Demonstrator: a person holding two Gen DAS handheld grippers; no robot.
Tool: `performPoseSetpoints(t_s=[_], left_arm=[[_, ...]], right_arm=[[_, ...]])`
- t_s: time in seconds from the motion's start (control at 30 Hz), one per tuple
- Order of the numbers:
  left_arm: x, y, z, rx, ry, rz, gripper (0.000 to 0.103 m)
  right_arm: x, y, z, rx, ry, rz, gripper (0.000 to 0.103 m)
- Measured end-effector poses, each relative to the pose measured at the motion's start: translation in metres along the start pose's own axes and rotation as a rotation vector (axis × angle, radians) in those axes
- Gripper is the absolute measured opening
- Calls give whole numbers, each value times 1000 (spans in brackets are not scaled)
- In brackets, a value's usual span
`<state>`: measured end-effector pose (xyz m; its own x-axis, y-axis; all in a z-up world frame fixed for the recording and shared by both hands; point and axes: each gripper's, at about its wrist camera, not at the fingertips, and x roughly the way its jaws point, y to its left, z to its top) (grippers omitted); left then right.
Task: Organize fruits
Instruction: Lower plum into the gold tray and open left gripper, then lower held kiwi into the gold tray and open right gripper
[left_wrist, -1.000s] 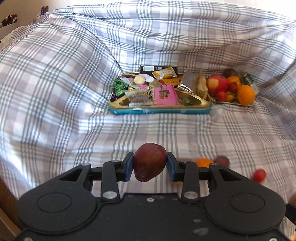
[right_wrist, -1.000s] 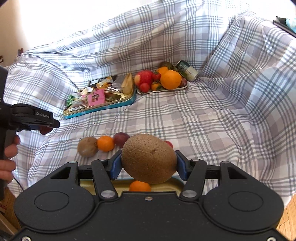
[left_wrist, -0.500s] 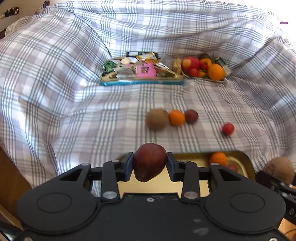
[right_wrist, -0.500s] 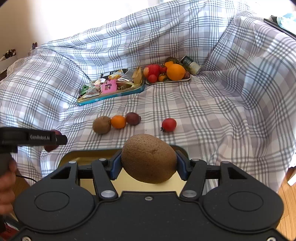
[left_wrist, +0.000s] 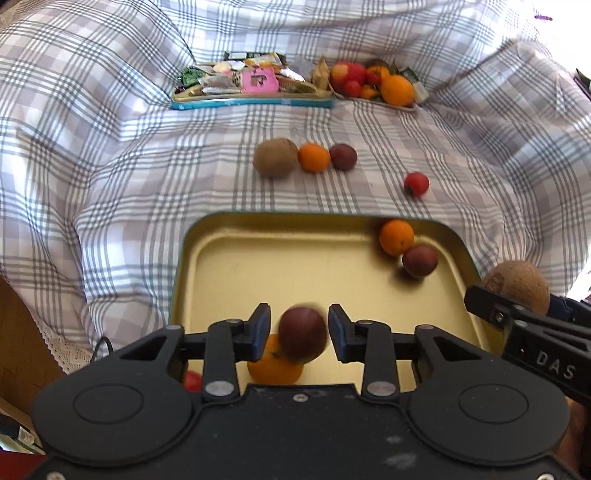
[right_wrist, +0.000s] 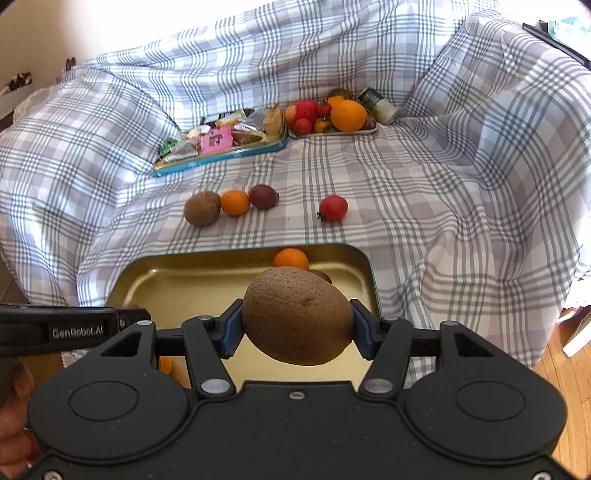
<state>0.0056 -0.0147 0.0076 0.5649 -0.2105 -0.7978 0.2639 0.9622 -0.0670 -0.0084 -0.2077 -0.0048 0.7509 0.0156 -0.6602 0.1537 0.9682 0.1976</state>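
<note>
Dark red oval plum (left_wrist: 302, 334), blurred, sits between my left gripper's (left_wrist: 299, 326) narrow, closing jaws, with the pads clear of it and the gold metal tray (left_wrist: 258, 258) beneath. A second ago they clamped it. My right gripper (right_wrist: 297, 325) grips a fuzzy brown kiwi (right_wrist: 297, 315).

Left tool (left_wrist: 298, 334) is over the gold tray (left_wrist: 221, 266), angled down. Its pads stand clear of the dark plum (left_wrist: 302, 334) between them, with a gap on each side; the plum is blurred. An orange (left_wrist: 273, 369) lies right under it in the tray. The right tool (left_wrist: 517, 295) is at the tray's right rim, with a kiwi (left_wrist: 517, 280) at its tip. On the bed (left_wrist: 110, 166) beyond, a tomato (left_wrist: 416, 183) lies alone.
</note>
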Motion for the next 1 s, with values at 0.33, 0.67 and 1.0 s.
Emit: performPoseSetpoints(t_s=[0.33, 0.67, 1.0], left_arm=[[11, 1, -9, -15, 41, 0, 35], [12, 8, -10, -74, 45, 71, 46], [12, 9, -12, -83, 45, 96, 54]], right_arm=[[9, 3, -8, -13, 55, 1, 62], [17, 2, -12, -18, 124, 10, 62], [20, 13, -19, -85, 174, 54, 63]])
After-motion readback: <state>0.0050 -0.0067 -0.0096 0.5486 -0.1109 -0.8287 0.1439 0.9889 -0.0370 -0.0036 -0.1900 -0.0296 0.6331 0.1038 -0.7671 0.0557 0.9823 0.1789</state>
